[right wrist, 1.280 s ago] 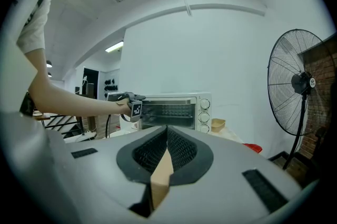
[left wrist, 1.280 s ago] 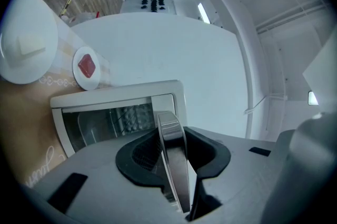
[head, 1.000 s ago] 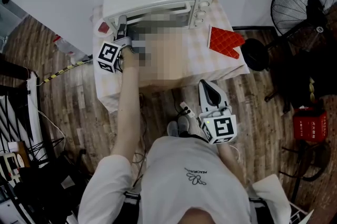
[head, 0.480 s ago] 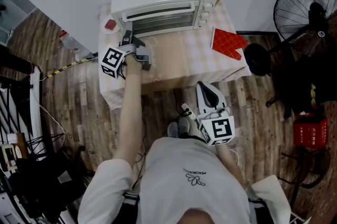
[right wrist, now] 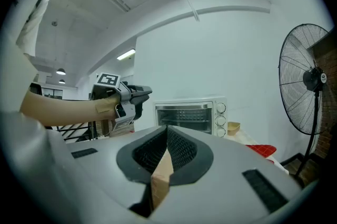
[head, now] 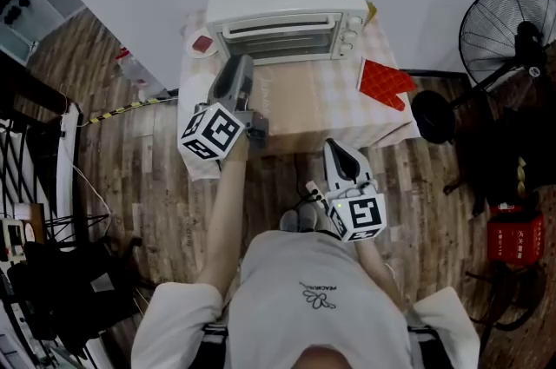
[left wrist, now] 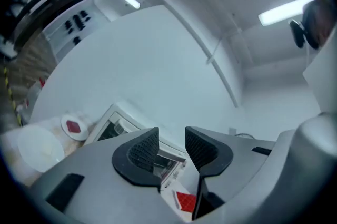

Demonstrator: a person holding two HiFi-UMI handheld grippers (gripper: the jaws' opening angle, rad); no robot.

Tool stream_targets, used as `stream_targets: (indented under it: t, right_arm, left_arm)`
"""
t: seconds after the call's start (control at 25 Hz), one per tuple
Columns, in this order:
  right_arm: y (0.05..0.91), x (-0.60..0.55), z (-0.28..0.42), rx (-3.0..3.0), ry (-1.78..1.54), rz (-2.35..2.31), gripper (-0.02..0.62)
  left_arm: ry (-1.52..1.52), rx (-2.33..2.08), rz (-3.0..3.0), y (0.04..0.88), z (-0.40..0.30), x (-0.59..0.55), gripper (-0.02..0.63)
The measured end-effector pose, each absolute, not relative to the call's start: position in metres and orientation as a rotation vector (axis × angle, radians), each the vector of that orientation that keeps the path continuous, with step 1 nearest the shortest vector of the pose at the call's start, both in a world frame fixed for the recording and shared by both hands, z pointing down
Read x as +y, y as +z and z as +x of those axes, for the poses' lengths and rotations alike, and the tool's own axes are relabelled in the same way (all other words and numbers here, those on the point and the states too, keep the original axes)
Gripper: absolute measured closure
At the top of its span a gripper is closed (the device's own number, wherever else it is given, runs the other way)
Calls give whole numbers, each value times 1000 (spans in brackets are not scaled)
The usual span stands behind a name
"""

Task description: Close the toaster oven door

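The white toaster oven (head: 287, 7) stands at the back of the table, its glass door (head: 282, 37) up and shut against the front. My left gripper (head: 236, 79) hovers in front of it near the table's left side, clear of the door. Its jaws have just been opening and stand open, nothing between them (left wrist: 172, 146). The oven (left wrist: 121, 125) shows beyond them. My right gripper (head: 340, 157) hangs off the table's near edge, shut and empty (right wrist: 167, 146). In its view the oven (right wrist: 192, 115) and the left gripper (right wrist: 131, 99) are ahead.
A red oven mitt (head: 382, 85) lies on the checked tablecloth (head: 334, 107) to the oven's right. A small dish (head: 204, 43) with something red sits at its left. A standing fan (head: 512, 37) is off the table's right; a white wall runs behind.
My left gripper has come away from the oven's front, back toward the table's near edge and upward, rolling as it went. The right gripper has barely shifted.
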State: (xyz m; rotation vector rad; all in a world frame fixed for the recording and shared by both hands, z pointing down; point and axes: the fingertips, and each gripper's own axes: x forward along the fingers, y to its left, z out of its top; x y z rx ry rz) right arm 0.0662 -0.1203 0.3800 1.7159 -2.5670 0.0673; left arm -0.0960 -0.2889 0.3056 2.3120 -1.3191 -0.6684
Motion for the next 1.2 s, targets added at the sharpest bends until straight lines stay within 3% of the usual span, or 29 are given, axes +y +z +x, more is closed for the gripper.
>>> stream_targets:
  t: [0.44, 0.6, 1.2]
  right_arm:
    - [375, -128, 48, -2628, 36, 1646, 586]
    - [378, -133, 42, -2625, 40, 1634, 586]
    - [390, -139, 40, -2481, -29, 1684, 586]
  left_arm:
    - [-274, -1745, 2686, 301, -82, -188, 555]
    - [-271, -1851, 2737, 297, -76, -163, 585]
    - [-20, -1969, 2653, 341, -93, -151, 589]
